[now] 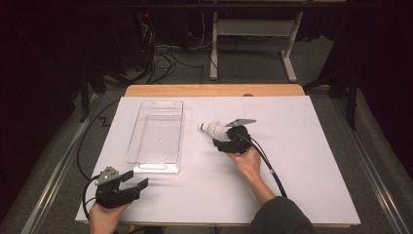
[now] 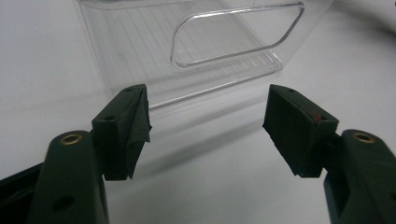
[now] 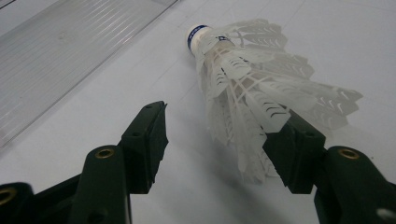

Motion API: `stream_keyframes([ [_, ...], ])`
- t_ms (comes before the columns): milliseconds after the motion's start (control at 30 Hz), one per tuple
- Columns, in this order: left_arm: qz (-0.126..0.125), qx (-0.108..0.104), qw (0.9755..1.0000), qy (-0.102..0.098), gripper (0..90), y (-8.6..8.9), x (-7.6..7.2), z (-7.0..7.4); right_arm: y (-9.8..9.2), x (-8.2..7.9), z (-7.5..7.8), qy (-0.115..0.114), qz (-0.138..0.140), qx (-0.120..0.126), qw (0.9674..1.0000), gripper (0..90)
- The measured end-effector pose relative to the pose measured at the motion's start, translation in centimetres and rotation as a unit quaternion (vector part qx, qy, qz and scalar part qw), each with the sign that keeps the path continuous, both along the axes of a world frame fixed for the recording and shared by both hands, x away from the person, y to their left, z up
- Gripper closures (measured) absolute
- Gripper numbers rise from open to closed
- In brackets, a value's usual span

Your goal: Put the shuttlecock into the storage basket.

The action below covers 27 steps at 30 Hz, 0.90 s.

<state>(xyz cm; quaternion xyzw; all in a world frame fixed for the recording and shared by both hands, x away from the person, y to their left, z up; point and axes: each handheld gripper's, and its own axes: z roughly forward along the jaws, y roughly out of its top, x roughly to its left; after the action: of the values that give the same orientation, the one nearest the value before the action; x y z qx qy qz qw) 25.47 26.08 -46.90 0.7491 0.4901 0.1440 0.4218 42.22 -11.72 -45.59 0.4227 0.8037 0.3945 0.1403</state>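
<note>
A white feather shuttlecock [image 1: 213,128] lies on its side on the white table top [image 1: 302,161], with its cork end pointing toward the clear plastic tray [image 1: 157,168]. My right gripper [image 1: 221,139] is open around its skirt. In the right gripper view the shuttlecock's [image 3: 243,88] feathers lean on the right-hand jaw, while the left-hand jaw stands well apart from them. My left gripper [image 1: 137,179] rests near the table's front left corner. It is open with nothing between its jaws [image 2: 208,95], and it faces the tray's near end wall [image 2: 233,42].
The tray [image 3: 70,46] has nothing in it and lies lengthwise left of centre, a short way left of the shuttlecock. A wooden strip [image 1: 214,90] runs along the table's far edge. Cables and a table frame lie on the floor beyond.
</note>
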Motion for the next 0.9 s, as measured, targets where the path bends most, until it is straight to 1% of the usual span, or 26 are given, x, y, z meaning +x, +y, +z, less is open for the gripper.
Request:
stream_keyframes([
  [133, -0.002, 0.001, 1.0000, -0.003, 32.2, 0.0, -0.1, 0.1, 0.3, 0.2, -0.2, -0.003, 0.002, -0.003, 1.0000, 41.6],
  [433, -0.001, 0.001, 1.0000, -0.005, 32.2, 0.0, -0.1, 0.2, 0.3, 0.8, -0.5, 0.000, -0.013, 0.006, 0.9999, 43.4],
  [533, 0.001, 0.000, 1.0000, -0.005, 32.2, 0.0, -0.2, 0.2, 0.4, 1.0, -0.5, 0.002, -0.016, 0.005, 0.9999, 43.9],
  [567, 0.001, 0.000, 1.0000, -0.006, 32.2, 0.0, -0.2, 0.2, 0.5, 1.0, -0.5, 0.000, -0.016, 0.003, 0.9999, 44.2],
  [733, -0.001, 0.001, 1.0000, -0.005, 32.2, 0.0, -0.2, 0.2, 1.1, 1.3, -0.3, -0.001, -0.018, 0.002, 0.9998, 46.4],
  [900, -0.001, -0.002, 1.0000, -0.008, 32.2, 0.0, -0.3, 0.2, 1.5, 1.7, -0.3, 0.005, -0.025, 0.006, 0.9997, 49.6],
])
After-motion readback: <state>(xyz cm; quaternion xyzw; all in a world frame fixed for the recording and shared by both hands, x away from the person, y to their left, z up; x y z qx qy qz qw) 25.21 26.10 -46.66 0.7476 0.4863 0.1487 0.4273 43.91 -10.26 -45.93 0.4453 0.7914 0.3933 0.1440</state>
